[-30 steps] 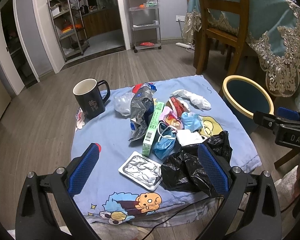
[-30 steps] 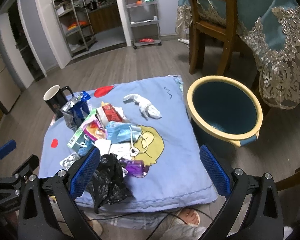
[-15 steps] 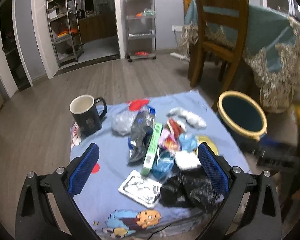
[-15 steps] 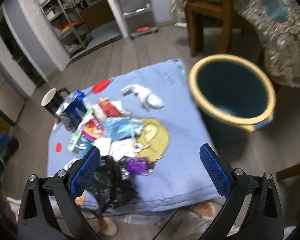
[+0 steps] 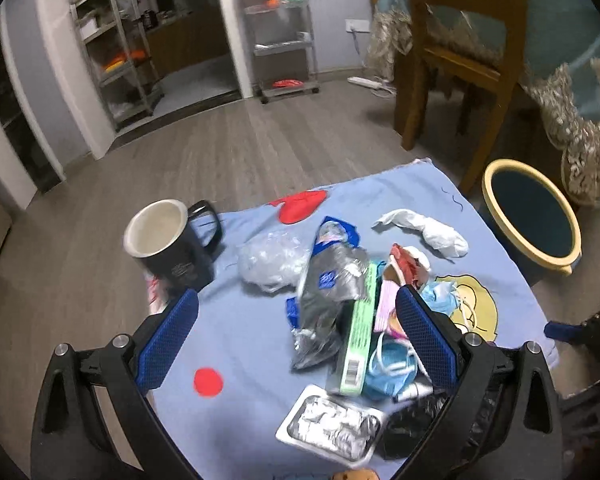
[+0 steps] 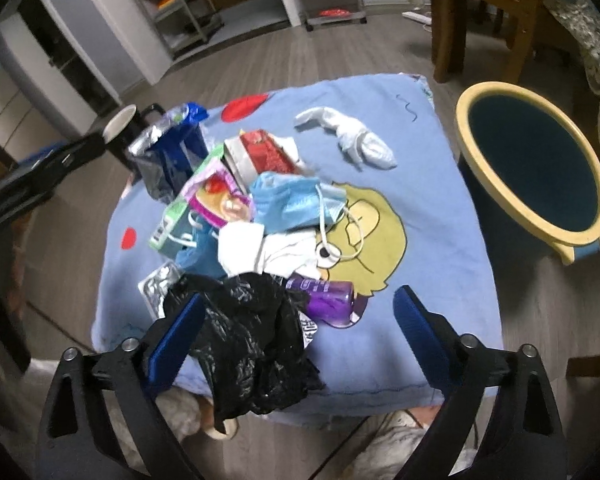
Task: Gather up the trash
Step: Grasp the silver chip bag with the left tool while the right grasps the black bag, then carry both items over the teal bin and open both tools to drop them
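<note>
The trash is a loose heap on the pale blue cartoon-print cushion [image 6: 440, 216], from its middle toward its near-left corner: a crumpled black plastic bag [image 6: 248, 340] at the near edge, a purple plastic bottle [image 6: 332, 300] touching it, blue face masks [image 6: 296, 200], white paper scraps [image 6: 260, 252], a long green carton [image 5: 358, 344], a silver-and-blue foil pouch [image 5: 332, 280], a foil blister tray [image 5: 332, 428], and a white balled glove [image 6: 348, 140] apart toward the far edge. Nothing is collected yet.

A second ago both tools were further back; the right tool [image 6: 300, 344] has since come lower and closer, so the black bag now lies partly between its spread fingers. The left tool [image 5: 296, 340], also spread and gripping nothing, has pushed forward over the heap's left side, bracketing the foil pouch and carton. That suggests a first pick is near, probably the black bag.

The dark blue bin with a yellow rim [image 6: 476, 120] stands on the floor just off the cushion's right edge, and looks empty. A black mug [image 5: 168, 248] stands at the far-left corner.
</note>
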A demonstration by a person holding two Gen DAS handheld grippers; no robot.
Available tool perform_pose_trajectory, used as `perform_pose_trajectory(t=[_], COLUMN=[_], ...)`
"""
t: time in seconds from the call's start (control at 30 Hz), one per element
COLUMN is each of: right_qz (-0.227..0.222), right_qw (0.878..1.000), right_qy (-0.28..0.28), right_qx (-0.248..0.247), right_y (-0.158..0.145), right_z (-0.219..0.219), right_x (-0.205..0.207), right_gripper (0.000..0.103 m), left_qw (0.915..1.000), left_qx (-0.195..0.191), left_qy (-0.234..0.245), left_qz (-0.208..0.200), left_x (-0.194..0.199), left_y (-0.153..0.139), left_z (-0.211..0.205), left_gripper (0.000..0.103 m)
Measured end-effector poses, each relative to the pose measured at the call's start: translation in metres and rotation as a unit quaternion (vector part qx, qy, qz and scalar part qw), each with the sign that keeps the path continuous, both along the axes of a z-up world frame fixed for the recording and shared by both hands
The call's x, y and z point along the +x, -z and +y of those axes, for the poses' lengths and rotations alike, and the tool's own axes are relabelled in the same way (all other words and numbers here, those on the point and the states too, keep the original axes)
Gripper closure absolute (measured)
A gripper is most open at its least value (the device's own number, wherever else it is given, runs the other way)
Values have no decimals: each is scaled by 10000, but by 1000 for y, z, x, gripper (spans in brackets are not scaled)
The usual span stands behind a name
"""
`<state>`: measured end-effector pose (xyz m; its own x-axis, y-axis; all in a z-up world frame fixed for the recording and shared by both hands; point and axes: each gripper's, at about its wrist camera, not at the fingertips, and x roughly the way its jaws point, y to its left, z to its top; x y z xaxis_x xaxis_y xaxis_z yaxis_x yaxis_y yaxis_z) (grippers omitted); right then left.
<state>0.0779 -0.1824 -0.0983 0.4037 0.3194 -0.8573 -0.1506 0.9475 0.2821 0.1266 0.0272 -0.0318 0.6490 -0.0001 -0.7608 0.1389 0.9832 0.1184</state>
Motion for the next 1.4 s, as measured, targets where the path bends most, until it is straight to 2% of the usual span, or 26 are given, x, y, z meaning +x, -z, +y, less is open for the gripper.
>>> perform_pose_trajectory(t=[0.1,0.17,0.27,0.33,0.4,0.6,0.87,1.03,1.2,1.4], right_qz=[119,188,237,238,266,-19,-463,-689,-862,-1061], right_qw=[9998,9996,9992,9992,9988,9981,9970,9943,9914,9829], right_qy=[-107,-181,-326,-334,-367,-487,-340,30,513,1305], right_qx=[-69,-79,-64,-14,162,388,511,817,842,747], right_y=[10,15,18,18,15,-10,-58,-81,-96,-104], right_z=[5,7,11,9,8,11,-5,-37,-75,-139], right_x=[3,5,4,4,3,-1,-1,5,19,39], right_gripper=[32,40,61,71,81,88,91,91,91,91], left_qw=[9996,9992,9977,9962,9956,9971,9980,9961,9925,9858], left_qx=[-152,-76,58,178,260,270,53,-193,-377,-464], left_qy=[158,259,432,470,495,514,619,748,996,1448], left_qz=[189,281,520,705,754,483,-90,-424,-604,-712], left_x=[17,23,32,35,34,25,-2,-15,-21,-18], left_y=[11,20,34,43,47,31,-18,-50,-72,-90], left_z=[-6,-13,-21,-25,-25,-25,-29,-40,-62,-109], left_gripper=[6,12,31,55,58,62,62,62,62,62])
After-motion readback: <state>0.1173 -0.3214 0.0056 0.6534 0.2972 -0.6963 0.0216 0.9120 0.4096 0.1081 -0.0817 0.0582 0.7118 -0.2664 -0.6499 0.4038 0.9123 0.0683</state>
